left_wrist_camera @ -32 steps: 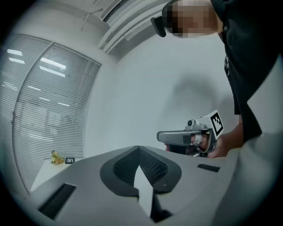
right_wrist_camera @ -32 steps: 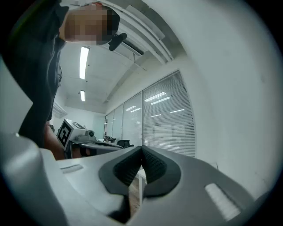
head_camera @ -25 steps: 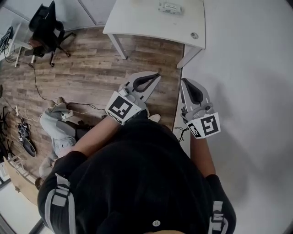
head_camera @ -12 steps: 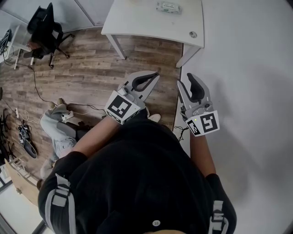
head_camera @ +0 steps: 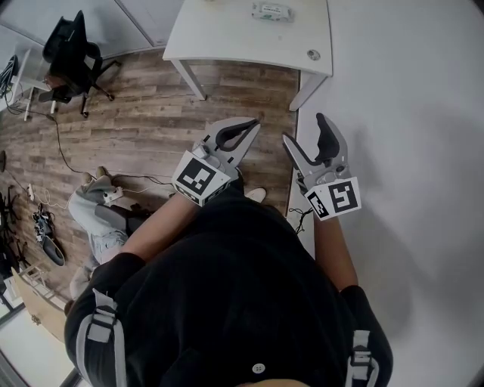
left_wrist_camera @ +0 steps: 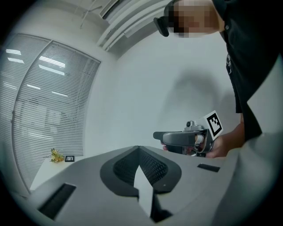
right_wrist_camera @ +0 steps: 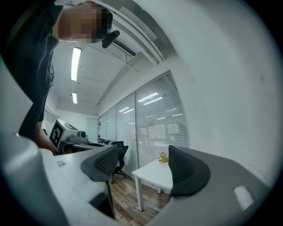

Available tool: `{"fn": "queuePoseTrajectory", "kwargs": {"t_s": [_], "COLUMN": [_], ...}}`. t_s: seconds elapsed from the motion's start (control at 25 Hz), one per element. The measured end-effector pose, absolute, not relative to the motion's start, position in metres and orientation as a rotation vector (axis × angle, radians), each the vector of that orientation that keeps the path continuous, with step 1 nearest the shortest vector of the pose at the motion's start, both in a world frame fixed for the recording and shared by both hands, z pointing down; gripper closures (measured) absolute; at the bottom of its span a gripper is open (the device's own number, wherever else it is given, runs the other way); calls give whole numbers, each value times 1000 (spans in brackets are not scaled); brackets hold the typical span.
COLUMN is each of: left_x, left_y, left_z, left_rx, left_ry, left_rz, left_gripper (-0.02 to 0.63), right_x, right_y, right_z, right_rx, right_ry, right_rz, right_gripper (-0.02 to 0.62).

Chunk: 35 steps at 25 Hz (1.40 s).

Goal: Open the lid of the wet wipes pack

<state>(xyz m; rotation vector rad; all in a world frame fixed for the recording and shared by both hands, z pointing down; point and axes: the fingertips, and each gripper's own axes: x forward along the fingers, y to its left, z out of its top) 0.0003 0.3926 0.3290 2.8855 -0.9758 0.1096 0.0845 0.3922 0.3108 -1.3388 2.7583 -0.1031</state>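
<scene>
One white table [head_camera: 227, 34] stands on wood floor [head_camera: 136, 106]; left tongs [head_camera: 254, 124] together, right tongs [head_camera: 304, 130] just opened, empty.

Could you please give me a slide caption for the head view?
Left gripper shut, right gripper empty, its jaws just opened; wipes pack lies on the far table.

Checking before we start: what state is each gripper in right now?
Left gripper: jaws shut, holding nothing.
Right gripper: jaws open, having just been opening, nothing between them.
</scene>
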Motion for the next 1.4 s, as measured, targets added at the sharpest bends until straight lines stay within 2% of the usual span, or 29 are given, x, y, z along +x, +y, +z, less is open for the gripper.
{"fn": "queuePoseTrajectory", "kwargs": {"t_s": [0.52,1.4], "left_x": [5,-25], "left_y": [336,139], "left_z": [343,339], "left_rx": [2890,2899], "left_ry": [-930,-846], "left_rz": [102,74], "left_gripper": [606,606], "right_x": [87,46], "right_y": [340,148], "right_z": [328,333], "right_rx": [-1374,-1442], "right_ry": [2762,2811], "right_rz": [-139,-147], "right_gripper": [238,239]}}
